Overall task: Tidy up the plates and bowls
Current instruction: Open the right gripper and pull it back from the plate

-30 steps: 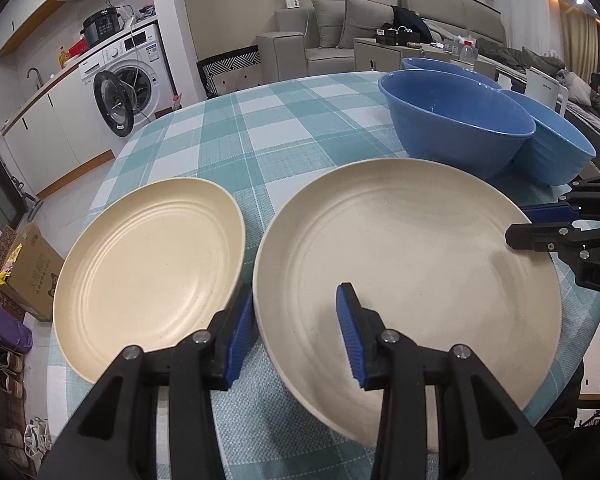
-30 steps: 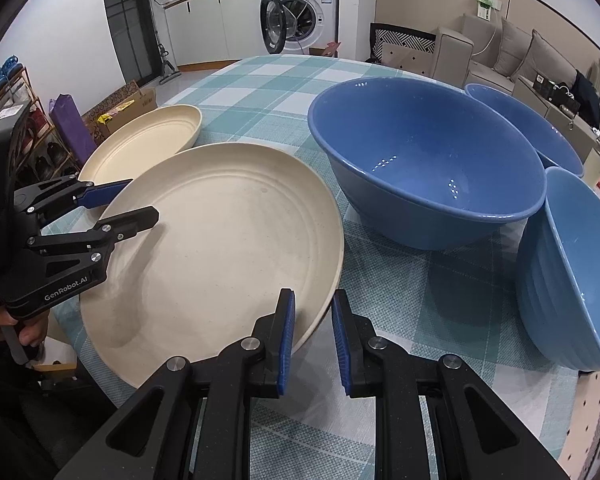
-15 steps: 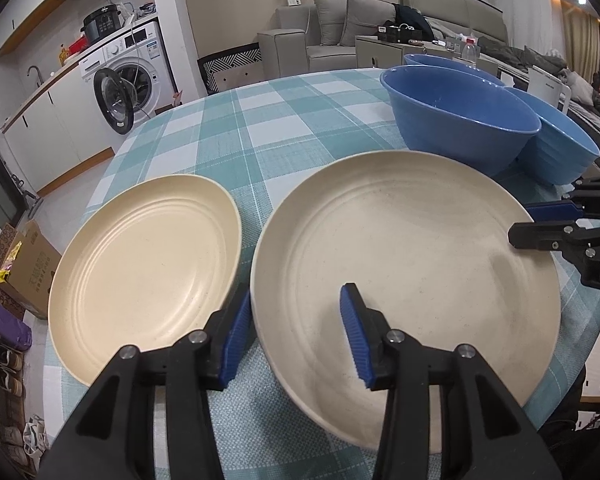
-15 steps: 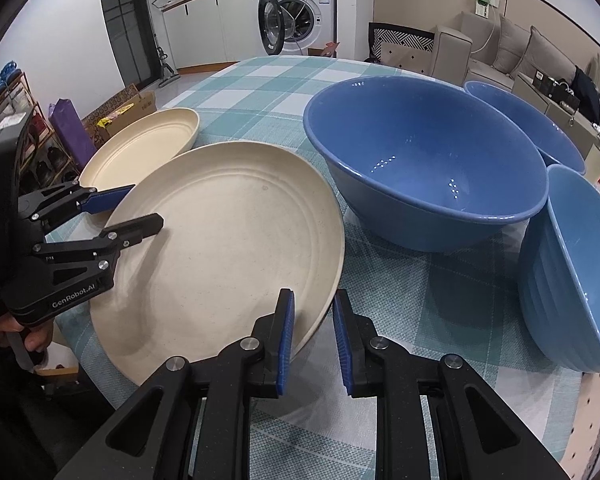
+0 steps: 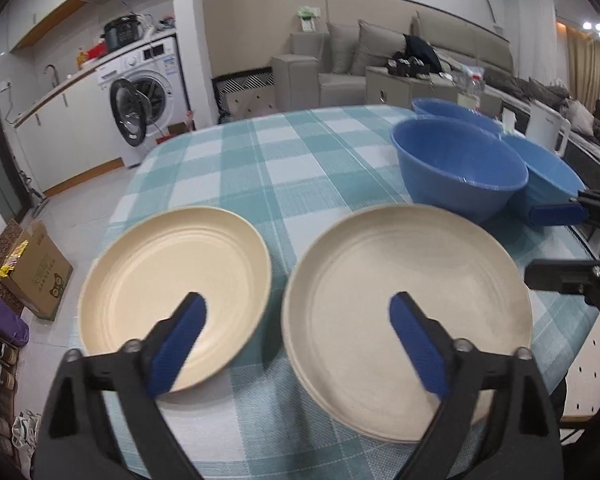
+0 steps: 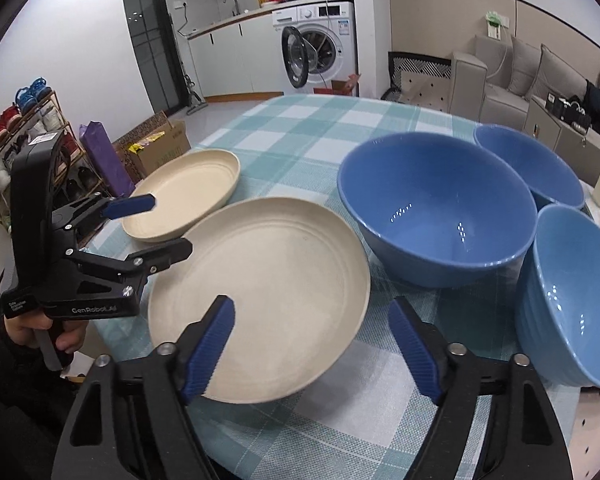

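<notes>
Both grippers have just opened wide and let go of the large plate [image 5: 408, 304]; left gripper [image 5: 300, 344] and right gripper [image 6: 312, 348] now hold nothing. This plate rests on the checked tablecloth [image 5: 284, 168], right of the small plate [image 5: 172, 292], near the blue bowls [image 6: 440, 208].

washer [image 6: 320, 44]: door open | sofa [image 5: 364, 56]: beige | floor [image 5: 76, 204]: pale tiles | shoe rack [image 6: 24, 128]
</notes>
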`<state>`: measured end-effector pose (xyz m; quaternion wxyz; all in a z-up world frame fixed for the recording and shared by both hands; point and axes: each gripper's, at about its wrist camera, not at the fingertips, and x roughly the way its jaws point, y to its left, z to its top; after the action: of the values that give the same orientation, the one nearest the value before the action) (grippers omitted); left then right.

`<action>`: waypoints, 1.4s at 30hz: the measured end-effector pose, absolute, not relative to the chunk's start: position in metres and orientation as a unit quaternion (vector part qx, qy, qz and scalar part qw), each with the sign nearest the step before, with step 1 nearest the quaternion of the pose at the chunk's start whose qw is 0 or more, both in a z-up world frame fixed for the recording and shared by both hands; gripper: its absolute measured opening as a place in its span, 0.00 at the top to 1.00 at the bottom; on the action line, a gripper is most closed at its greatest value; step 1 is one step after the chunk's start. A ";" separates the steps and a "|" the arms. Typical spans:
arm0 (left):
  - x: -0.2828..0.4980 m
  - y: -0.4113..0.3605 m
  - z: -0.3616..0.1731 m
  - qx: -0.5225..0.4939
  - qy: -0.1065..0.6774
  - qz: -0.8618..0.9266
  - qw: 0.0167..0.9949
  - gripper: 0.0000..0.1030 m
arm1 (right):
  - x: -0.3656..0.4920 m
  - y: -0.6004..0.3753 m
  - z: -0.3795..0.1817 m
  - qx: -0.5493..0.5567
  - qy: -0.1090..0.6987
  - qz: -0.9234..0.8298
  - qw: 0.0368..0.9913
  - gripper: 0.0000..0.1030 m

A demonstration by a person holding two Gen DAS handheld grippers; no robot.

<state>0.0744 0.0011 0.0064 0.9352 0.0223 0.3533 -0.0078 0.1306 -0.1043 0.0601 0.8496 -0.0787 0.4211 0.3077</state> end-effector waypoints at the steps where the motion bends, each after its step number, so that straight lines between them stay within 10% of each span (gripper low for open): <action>1: 0.073 0.004 0.010 0.018 0.349 -0.005 0.937 0.07 | 0.129 -0.103 0.063 -0.081 0.417 0.306 0.852 0.15; 7: 0.069 0.017 0.024 0.010 0.342 0.014 0.939 0.01 | 0.124 -0.097 0.076 -0.081 0.399 0.305 0.861 0.01; 42: 0.062 0.097 0.060 -0.040 0.291 0.083 0.952 0.00 | 0.147 -0.055 0.134 -0.033 0.348 0.361 0.865 0.01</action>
<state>0.0624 0.0965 0.0598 0.9522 -0.0399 0.2914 0.0827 0.1465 -0.0549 0.1339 0.8648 -0.0329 0.3475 0.3609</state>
